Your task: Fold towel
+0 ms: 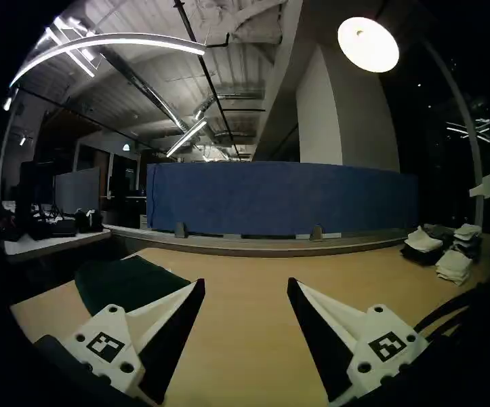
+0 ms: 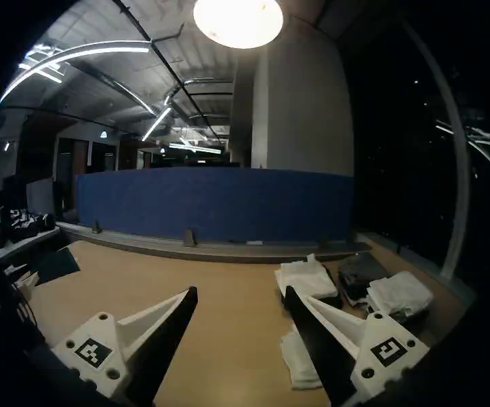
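Table (image 1: 258,319) smooth matt wood; dark green towel (image 1: 126,281) soft cloth; white towels (image 2: 305,278) cloth; blue divider (image 1: 278,197) seemingly felt.

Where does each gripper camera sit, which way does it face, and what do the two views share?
Left gripper view: on the left gripper, low over the wooden table, facing the blue partition; its own open fingers show, a dark green towel beside one.
Right gripper view: on the right gripper, facing the same partition; its own open fingers show, folded white towels near one.
Shared: table, partition, round ceiling lamp, white towels.
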### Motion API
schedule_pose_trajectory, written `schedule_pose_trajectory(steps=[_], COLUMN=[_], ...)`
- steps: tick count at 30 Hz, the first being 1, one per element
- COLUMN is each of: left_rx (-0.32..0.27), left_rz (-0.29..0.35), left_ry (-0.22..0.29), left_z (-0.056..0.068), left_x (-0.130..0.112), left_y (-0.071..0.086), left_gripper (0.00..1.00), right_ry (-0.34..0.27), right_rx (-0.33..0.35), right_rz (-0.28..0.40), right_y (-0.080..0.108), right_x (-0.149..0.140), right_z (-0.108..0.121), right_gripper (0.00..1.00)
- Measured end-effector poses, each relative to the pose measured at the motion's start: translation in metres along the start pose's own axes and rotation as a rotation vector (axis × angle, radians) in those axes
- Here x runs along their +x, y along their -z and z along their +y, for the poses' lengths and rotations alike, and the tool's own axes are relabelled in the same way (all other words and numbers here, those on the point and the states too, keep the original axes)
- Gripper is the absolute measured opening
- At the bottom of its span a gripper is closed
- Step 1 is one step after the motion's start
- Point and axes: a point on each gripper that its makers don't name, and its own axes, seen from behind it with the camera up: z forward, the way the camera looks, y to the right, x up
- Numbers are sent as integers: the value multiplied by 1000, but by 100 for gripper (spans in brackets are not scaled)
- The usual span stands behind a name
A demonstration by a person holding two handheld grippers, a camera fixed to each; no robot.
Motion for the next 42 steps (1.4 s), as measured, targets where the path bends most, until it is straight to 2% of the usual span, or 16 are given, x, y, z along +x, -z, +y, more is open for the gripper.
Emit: schedule_pose_trajectory(steps=[6,27,36,42], left_rx=[-1,-3,-3,-3], left_rz=[4,-3,-3,-4], left_ry=[2,-24,-27,-29], left_z=[3,5,5,6], left_x=[-11,-20,-21,-22], left_y=[-3,-1,-1,-1], left_gripper=[90,90,90,90], right_ry=[0,-17,-45,-69], right_rx=[-1,-13,-13,-22], right_rz=[2,7,55,76], right_y=[-4,-7,-7,-4], right_x=[-6,-8,8,4], right_z=[2,13,20,31], right_gripper=[100,100,100,100])
